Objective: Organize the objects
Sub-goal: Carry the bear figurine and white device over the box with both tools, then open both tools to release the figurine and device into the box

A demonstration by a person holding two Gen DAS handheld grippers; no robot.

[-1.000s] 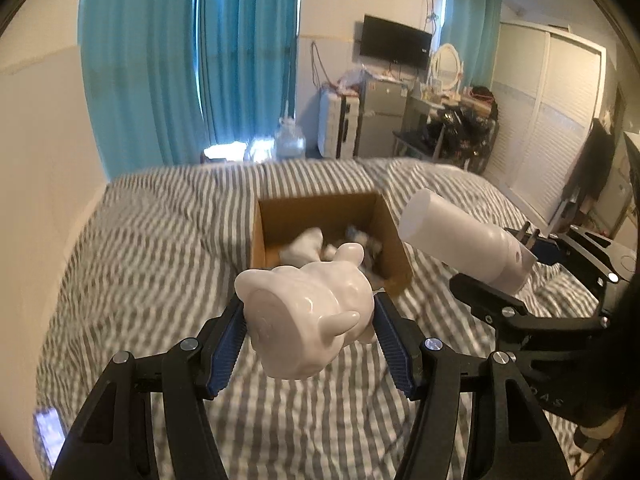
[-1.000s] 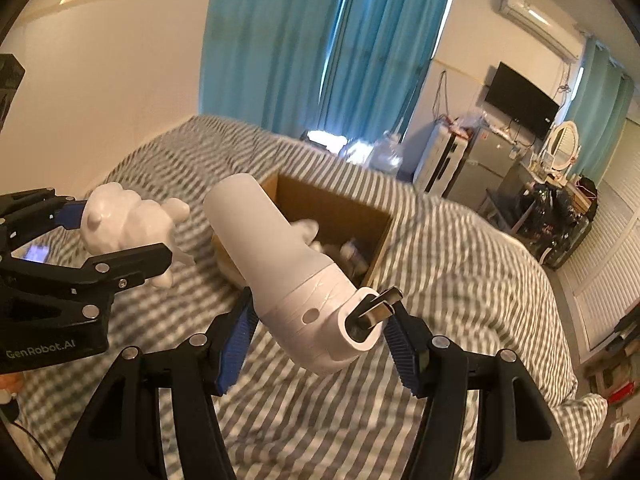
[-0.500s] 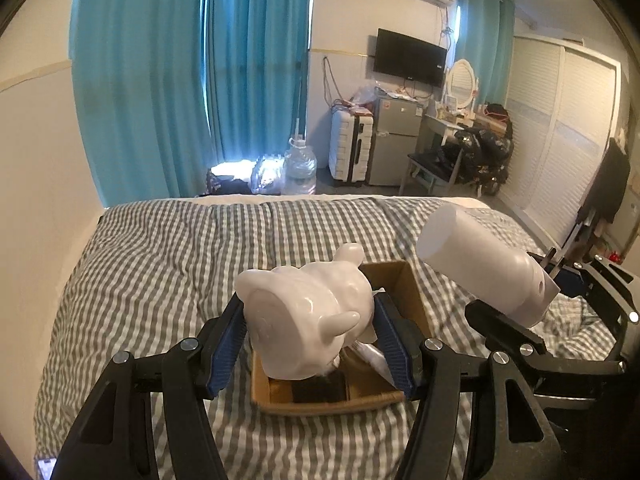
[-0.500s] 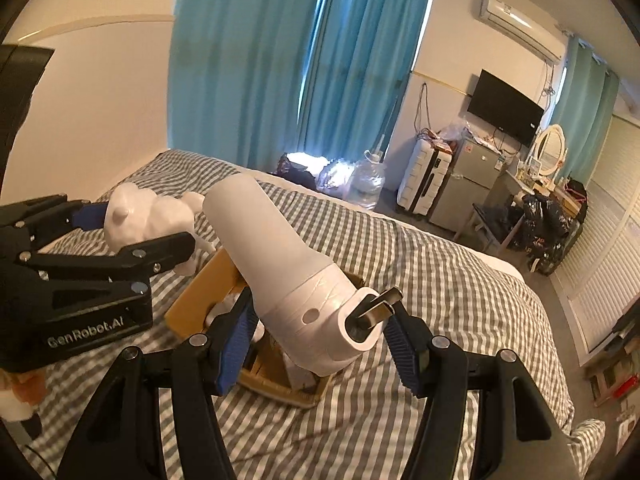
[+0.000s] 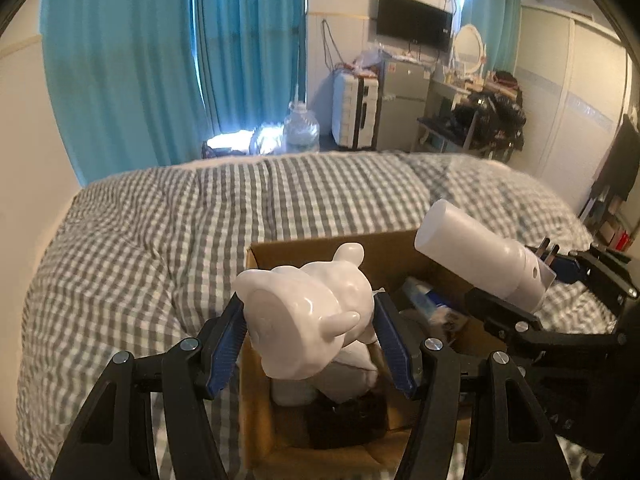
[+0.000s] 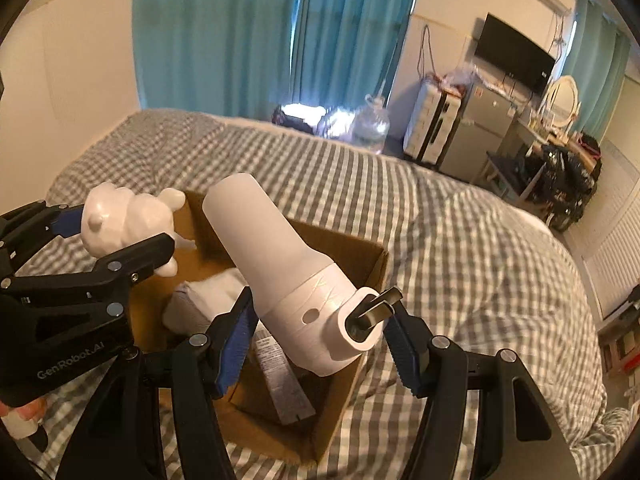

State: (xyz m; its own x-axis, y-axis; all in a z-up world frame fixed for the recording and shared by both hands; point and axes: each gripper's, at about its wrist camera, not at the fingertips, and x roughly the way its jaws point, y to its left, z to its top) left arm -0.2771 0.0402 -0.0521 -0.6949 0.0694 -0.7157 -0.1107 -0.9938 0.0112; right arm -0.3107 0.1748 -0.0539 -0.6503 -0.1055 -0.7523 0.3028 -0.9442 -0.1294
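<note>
Left wrist view: my left gripper point(image 5: 310, 330) is clamped on the white animal figurine point(image 5: 306, 320), blue pads pressed to both its flanks, and it hangs over the near-left part of the open cardboard box point(image 5: 256, 400) that sits on the checked bedspread point(image 5: 140, 248). Box already has stuff in it: something white under the figurine, a dark item at the near edge, a blue-and-white packet toward the right wall. Right wrist view: right gripper point(image 6: 320, 340) is closed on the base collar of the white cylindrical appliance point(image 6: 280, 268), metal plug prongs pointing back at the camera, barrel angled up and away over the box's right side. Both loads are airborne above the opening, neither touching the box walls as far as I can tell. I read this as the drop-in step, with both items carried to the box and not yet released. Next: lower the figurine into the free pocket at the near-left corner, open the fingers only once it rests on something, then lay the appliance flat along the right wall. Watch for: the two grippers sit close together, so I'd do one at a time; figurine looks glazed and brittle, no dropping from height.
</note>
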